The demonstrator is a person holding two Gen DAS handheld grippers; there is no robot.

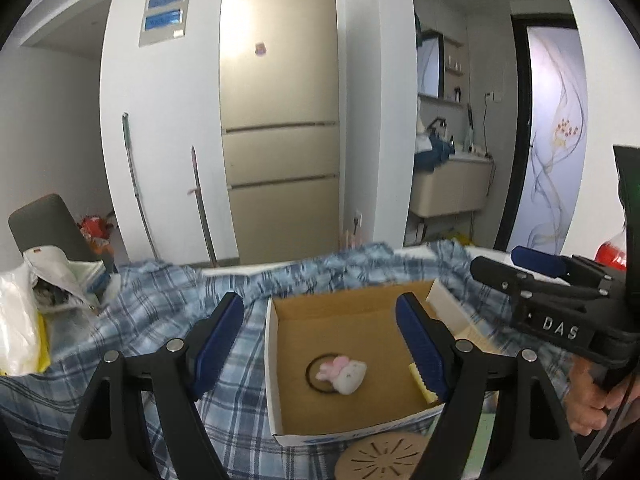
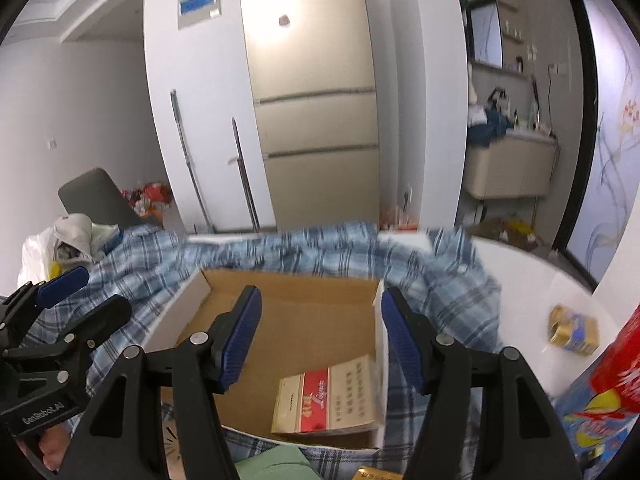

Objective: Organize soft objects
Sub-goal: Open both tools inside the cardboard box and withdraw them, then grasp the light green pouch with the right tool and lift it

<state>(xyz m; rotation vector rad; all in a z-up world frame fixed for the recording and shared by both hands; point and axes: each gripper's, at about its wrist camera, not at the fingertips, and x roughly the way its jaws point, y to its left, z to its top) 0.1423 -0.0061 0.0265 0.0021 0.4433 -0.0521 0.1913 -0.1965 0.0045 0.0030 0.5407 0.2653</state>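
An open cardboard box (image 1: 273, 360) rests on a rumpled blue plaid cloth (image 1: 160, 292). Inside it lies a black hair tie with a small white and pink plush (image 1: 342, 372). My left gripper (image 1: 320, 308) hovers above the box, open, with nothing between its blue pads. At the right edge of that view my right gripper (image 1: 500, 262) is held by a hand. In the right wrist view the box (image 2: 192, 292) holds a cream and red packet (image 2: 332, 400), the plaid cloth (image 2: 320, 248) lies behind it, and my right gripper (image 2: 320, 296) hangs open and empty. My left gripper (image 2: 100, 290) shows at the left.
A round slotted wooden disc (image 1: 380, 456) lies in front of the box. A white plastic bag (image 1: 16, 320) and a grey chair (image 1: 44, 220) are at the left. On the white table sit a gold packet (image 2: 574, 330) and a red and blue bag (image 2: 612, 380).
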